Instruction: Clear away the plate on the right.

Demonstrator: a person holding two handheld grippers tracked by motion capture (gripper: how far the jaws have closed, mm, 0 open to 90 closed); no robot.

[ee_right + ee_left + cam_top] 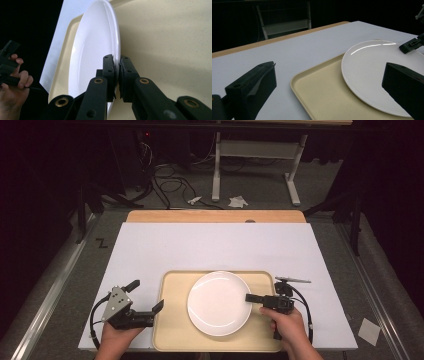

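Note:
A round white plate [219, 302] lies in a beige tray [172, 330] near the table's front edge. My right gripper [248, 297] comes in from the right and is shut on the plate's right rim. In the right gripper view its fingertips [117, 60] pinch the rim of the plate [95, 50] above the tray [162, 37]. My left gripper [148, 294] stands open at the tray's left edge with nothing between its jaws. From the left gripper view, its open jaws [329, 66] frame the tray's corner [319, 95] and the plate [374, 75], with the right gripper [410, 45] beyond.
A white sheet [215, 245] covers the table, and a wooden strip [215, 216] shows at the back. Beyond the table stand a white frame [255, 150] and cables [170, 180] on the floor. A paper scrap [369, 331] lies on the floor at the right.

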